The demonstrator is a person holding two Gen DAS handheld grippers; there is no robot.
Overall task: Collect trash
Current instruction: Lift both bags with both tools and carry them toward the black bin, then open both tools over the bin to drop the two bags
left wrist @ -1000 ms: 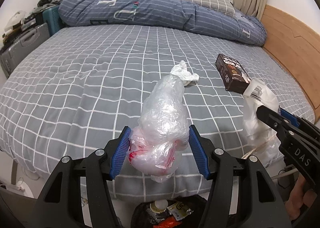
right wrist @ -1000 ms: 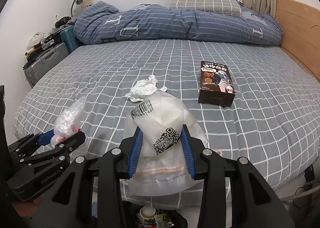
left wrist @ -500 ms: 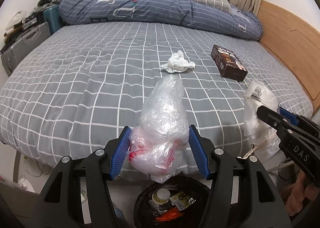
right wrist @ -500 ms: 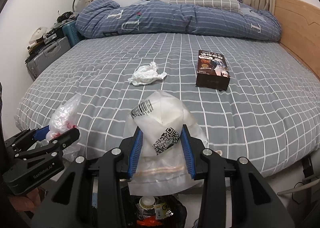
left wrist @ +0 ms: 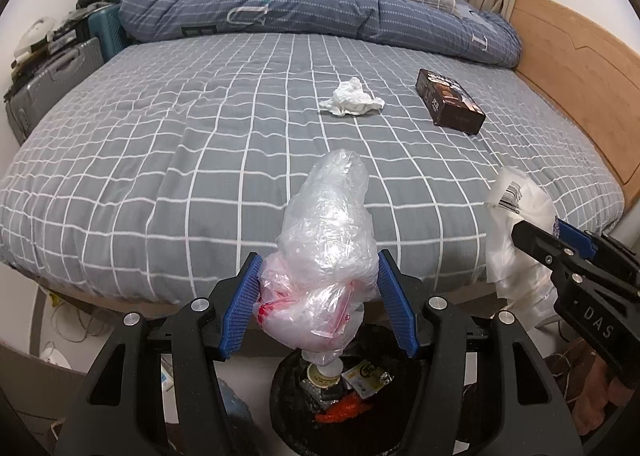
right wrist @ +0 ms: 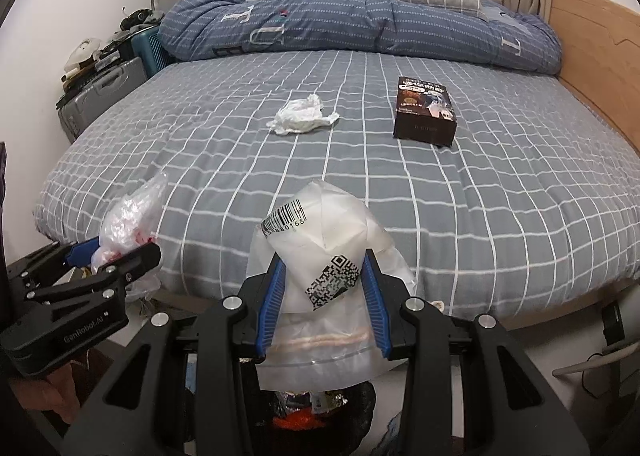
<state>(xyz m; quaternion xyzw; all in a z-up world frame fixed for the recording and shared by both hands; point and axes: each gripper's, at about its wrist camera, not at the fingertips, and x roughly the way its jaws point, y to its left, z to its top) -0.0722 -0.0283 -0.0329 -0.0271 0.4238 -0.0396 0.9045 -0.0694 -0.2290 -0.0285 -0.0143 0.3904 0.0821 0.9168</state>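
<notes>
My left gripper (left wrist: 318,300) is shut on a crumpled clear plastic bag with red print (left wrist: 326,252), held just above a black trash bin (left wrist: 344,412) on the floor by the bed's foot. My right gripper (right wrist: 324,296) is shut on a white plastic bag with a barcode and QR code (right wrist: 320,256), above the same bin (right wrist: 316,412). Each gripper shows in the other's view: the right one (left wrist: 560,248) at the right, the left one (right wrist: 116,256) at the left. A crumpled white tissue (left wrist: 352,98) and a dark brown box (left wrist: 448,102) lie on the bed.
The grey checked bed (left wrist: 200,144) fills the middle, with a blue duvet (left wrist: 320,8) and pillow at its head. A wooden bed frame (left wrist: 576,80) runs along the right. Suitcases (left wrist: 48,80) and clutter stand at the left. The bin holds wrappers and a bottle.
Both grippers have pulled back from the bed with their bags and now hang over the bin, which has come fully into view. The tissue and box have not moved.
</notes>
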